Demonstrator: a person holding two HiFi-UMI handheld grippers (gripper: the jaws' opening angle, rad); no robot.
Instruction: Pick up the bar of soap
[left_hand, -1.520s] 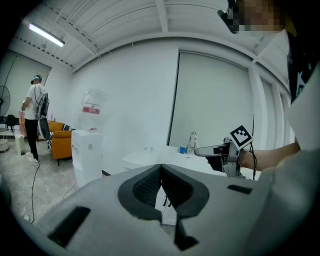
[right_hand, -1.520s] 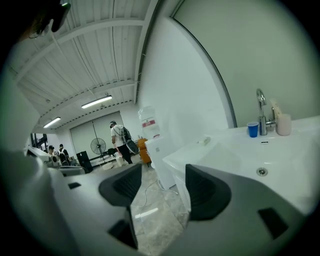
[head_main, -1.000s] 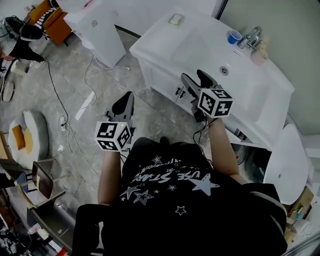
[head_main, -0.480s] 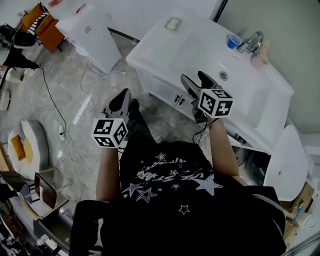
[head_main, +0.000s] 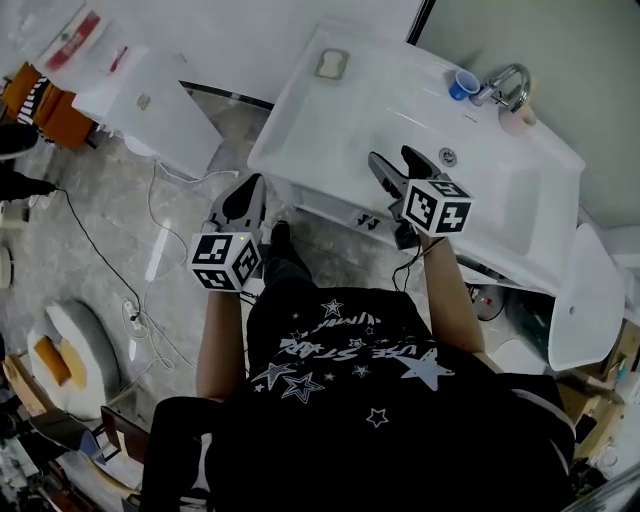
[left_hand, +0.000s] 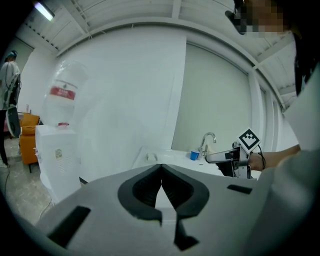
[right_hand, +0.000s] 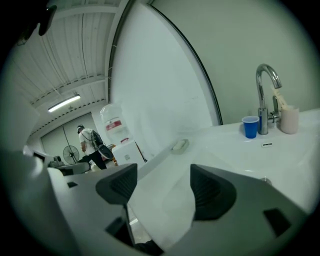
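**A:** Head view first: where's the bar of soap (head_main: 331, 63)?

**B:** In a small dish (head_main: 320, 75) at the far left corner of the white sink surface (head_main: 300, 130), well apart from both grippers. A blue cup (head_main: 463, 84) and the tap (head_main: 508, 82) stand at the far right.

**A:** And the grippers?

**B:** The right gripper (head_main: 392, 157) hangs above the front of the surface, near the drain (head_main: 447, 155), with its jaws spread. The left gripper (head_main: 250, 190) is over the floor (head_main: 120, 230), just off the surface's front-left edge, with its jaws together.

**A:** Left gripper view?

**B:** The left gripper (left_hand: 161, 172) has its jaws meeting at the tips with nothing between them. Beyond them the bar of soap (left_hand: 151, 156) shows small on the surface's corner. The right gripper (left_hand: 225, 157) juts in from the right, and a water dispenser (left_hand: 55, 155) stands at the left.

**A:** Right gripper view?

**B:** The right gripper (right_hand: 162, 185) has its jaws wide apart and holds nothing; only bare surface shows between them. The bar of soap (right_hand: 180, 145) lies in its dish farther along, above the gap and untouched. The blue cup (right_hand: 250, 126) sits just beside the tap (right_hand: 264, 95) at the right. A person (right_hand: 90, 142) stands far off at the left.
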